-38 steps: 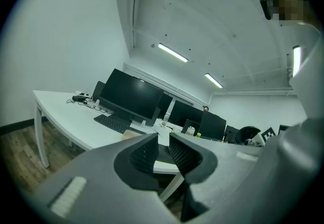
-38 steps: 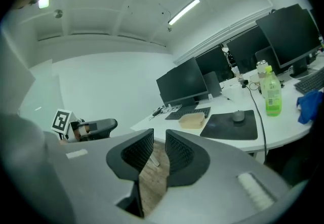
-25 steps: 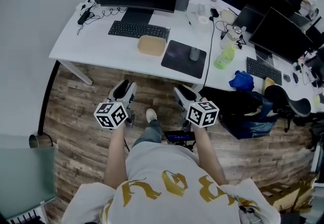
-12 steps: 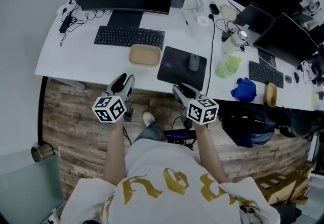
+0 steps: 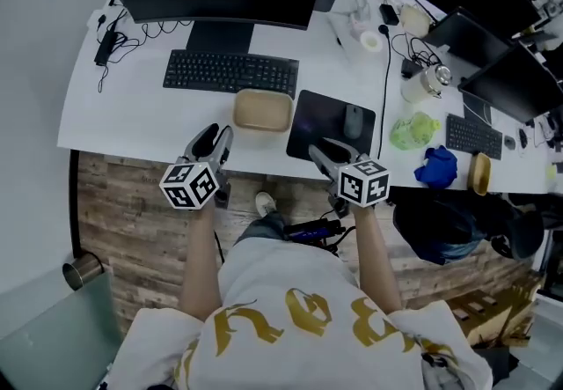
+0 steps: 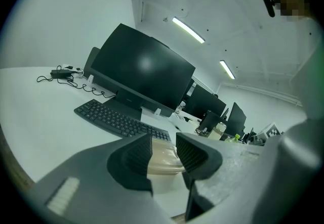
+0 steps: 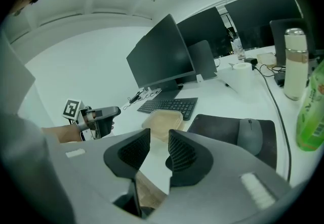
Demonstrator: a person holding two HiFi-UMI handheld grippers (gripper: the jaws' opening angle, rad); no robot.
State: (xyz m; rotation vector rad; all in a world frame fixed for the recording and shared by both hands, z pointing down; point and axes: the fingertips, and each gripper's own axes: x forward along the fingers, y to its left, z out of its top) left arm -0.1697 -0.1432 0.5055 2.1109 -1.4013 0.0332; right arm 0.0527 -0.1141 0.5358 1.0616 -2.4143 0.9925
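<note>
Head view: the tan container (image 5: 262, 109) lies mid-frame near the bench (image 5: 114, 106) edge. Left gripper view: our left tool (image 6: 163, 153), narrowly apart and empty, frames it. Right gripper view: our right tool (image 7: 158, 149) likewise; we should approach squarely, level

Our left gripper (image 5: 214, 135) and right gripper (image 5: 324, 153) are grey, with black ribbed pads (image 6: 137, 154) and cubes (image 5: 190, 185) of black-and-white square markers; ahead of the left one's jaws we see a pale tan container (image 5: 262, 110); beyond it a black keyboard (image 5: 230, 74) on the white desk (image 5: 132, 111); ahead of the right gripper, a dark grey mouse pad (image 5: 317, 120) with a grey mouse (image 5: 354, 121); to its right a green bottle (image 5: 415, 129) and blue cloth (image 5: 436, 167); beneath both, brown wood-grain floor (image 5: 132, 203).
</note>
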